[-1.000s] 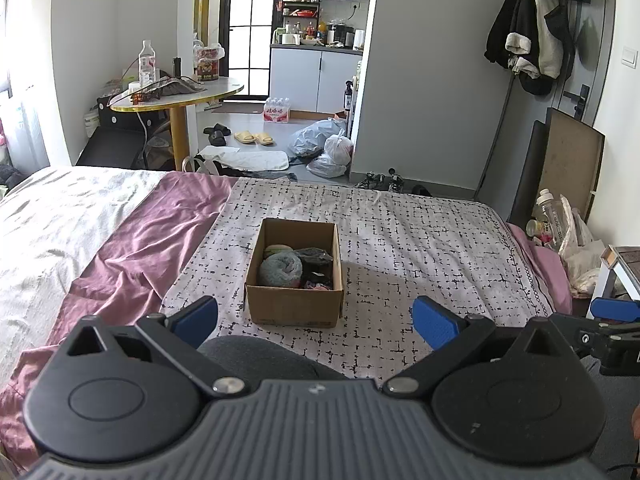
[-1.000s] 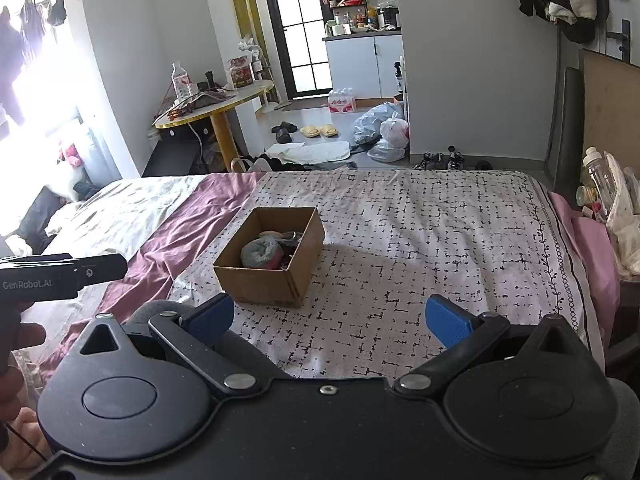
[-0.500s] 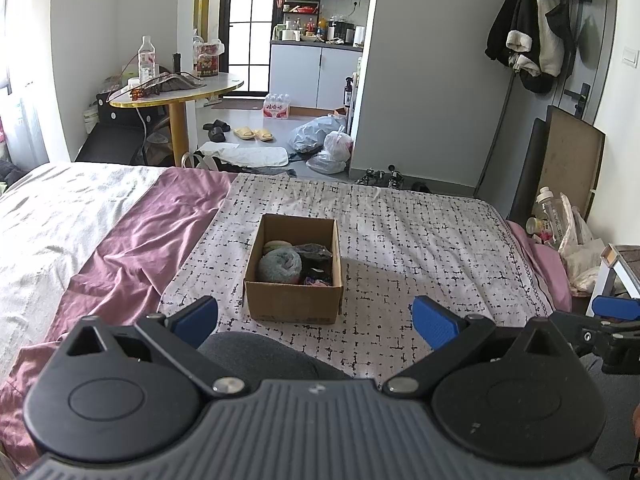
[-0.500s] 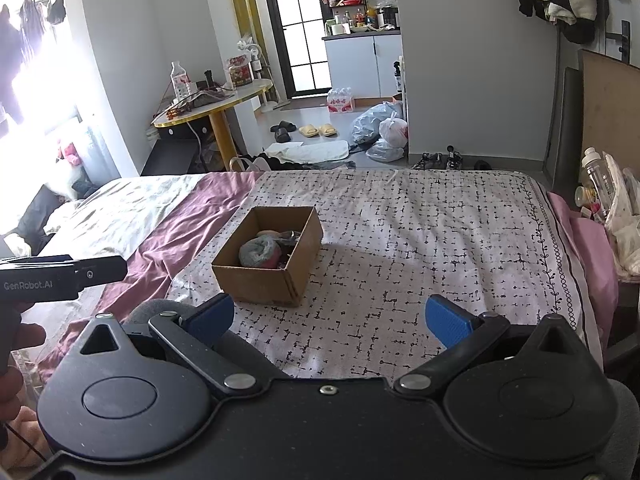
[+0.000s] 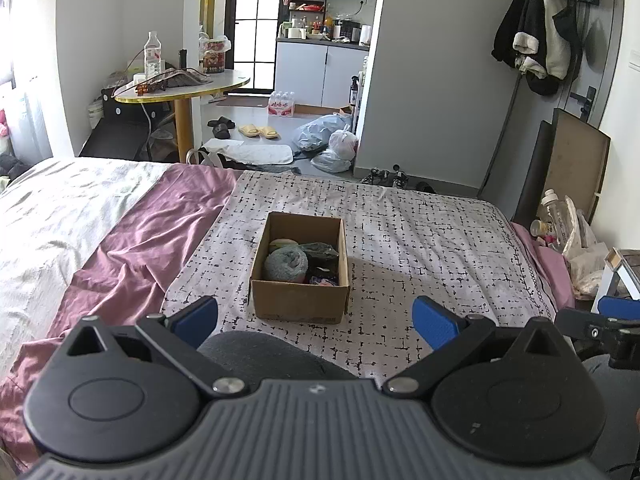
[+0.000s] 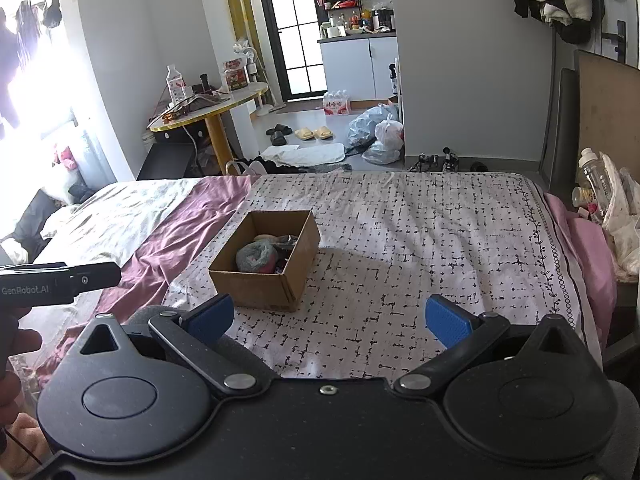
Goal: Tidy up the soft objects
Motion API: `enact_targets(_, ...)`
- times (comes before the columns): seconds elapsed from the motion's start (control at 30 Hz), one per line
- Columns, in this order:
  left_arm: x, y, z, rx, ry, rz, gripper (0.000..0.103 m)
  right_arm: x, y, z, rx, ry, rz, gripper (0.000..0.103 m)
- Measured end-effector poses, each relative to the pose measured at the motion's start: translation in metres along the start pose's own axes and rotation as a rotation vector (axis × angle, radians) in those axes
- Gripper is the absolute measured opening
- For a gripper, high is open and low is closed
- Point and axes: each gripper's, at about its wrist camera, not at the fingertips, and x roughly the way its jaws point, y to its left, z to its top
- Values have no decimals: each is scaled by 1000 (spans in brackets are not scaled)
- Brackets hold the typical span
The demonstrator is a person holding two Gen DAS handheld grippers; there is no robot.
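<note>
A brown cardboard box (image 5: 299,300) stands on the patterned bedspread, and it shows in the right wrist view too as the cardboard box (image 6: 256,287). Inside lie a rolled grey soft item (image 5: 286,265), a dark bundle (image 5: 320,251) and a pale piece at the back; the grey roll (image 6: 256,255) shows pink edges from the right. My left gripper (image 5: 316,318) is open and empty, just short of the box's near wall. My right gripper (image 6: 328,320) is open and empty, nearer than the box and to its right.
A purple sheet (image 5: 132,248) and a white quilt (image 5: 52,208) cover the bed's left side. A person's grey-clad knee (image 5: 256,354) sits below the left gripper. A nightstand with bottles and bags (image 6: 604,200) stands at the right. A round table (image 5: 184,84) is beyond the bed.
Both views have shifted slightly; the box sits a little lower and nearer in the frames. Both grippers stay open and empty.
</note>
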Motion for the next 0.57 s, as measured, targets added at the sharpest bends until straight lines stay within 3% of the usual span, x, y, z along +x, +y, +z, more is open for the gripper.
enact_targets(0.57,14,5,4,-26,4,-16,103,10,-2,-2,13,2,-8,103)
